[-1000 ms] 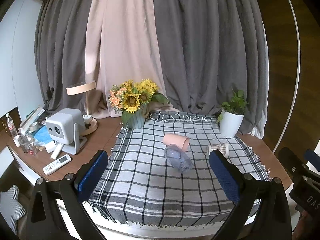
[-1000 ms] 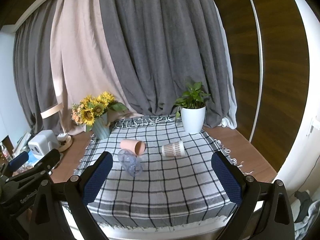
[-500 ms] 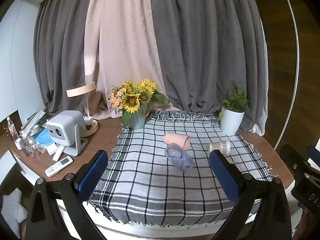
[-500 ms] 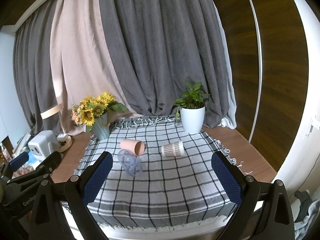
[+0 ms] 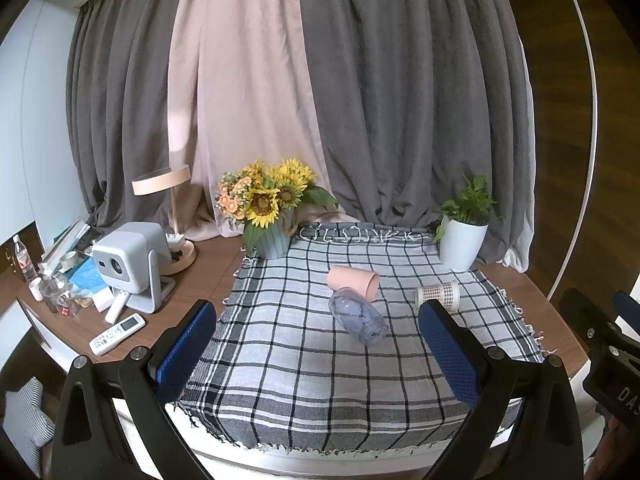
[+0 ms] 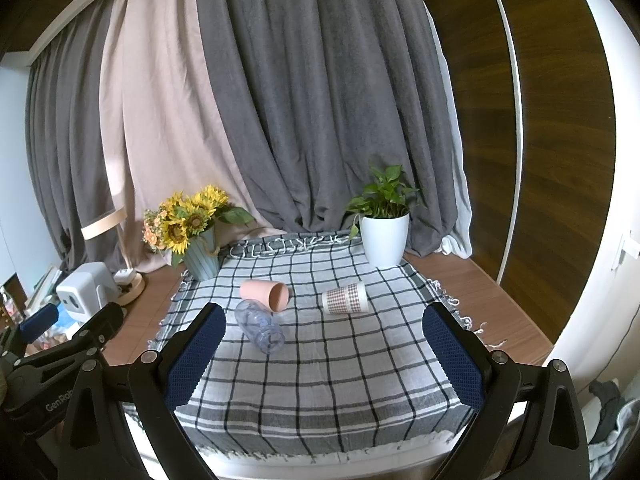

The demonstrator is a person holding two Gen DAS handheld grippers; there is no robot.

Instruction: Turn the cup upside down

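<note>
Three cups lie on their sides on a checked cloth (image 5: 304,364) (image 6: 320,392): a pink cup (image 5: 353,279) (image 6: 265,294), a clear bluish cup (image 5: 357,315) (image 6: 259,326) just in front of it, and a patterned paper cup (image 5: 437,294) (image 6: 345,298) to the right. My left gripper (image 5: 318,354) is open and empty, held back near the table's front edge. My right gripper (image 6: 324,360) is also open and empty, near the front edge. Each gripper's body shows at the edge of the other's view.
A sunflower vase (image 5: 272,216) (image 6: 200,254) stands at the cloth's back left, a white potted plant (image 5: 463,240) (image 6: 384,236) at the back right. A projector (image 5: 130,258), lamp (image 5: 176,216), remote (image 5: 117,328) and small bottles sit on the wooden table to the left. Curtains hang behind.
The left wrist view has shifted slightly, so the cups sit a little lower and to the right in it. The right gripper and the cups have not moved.
</note>
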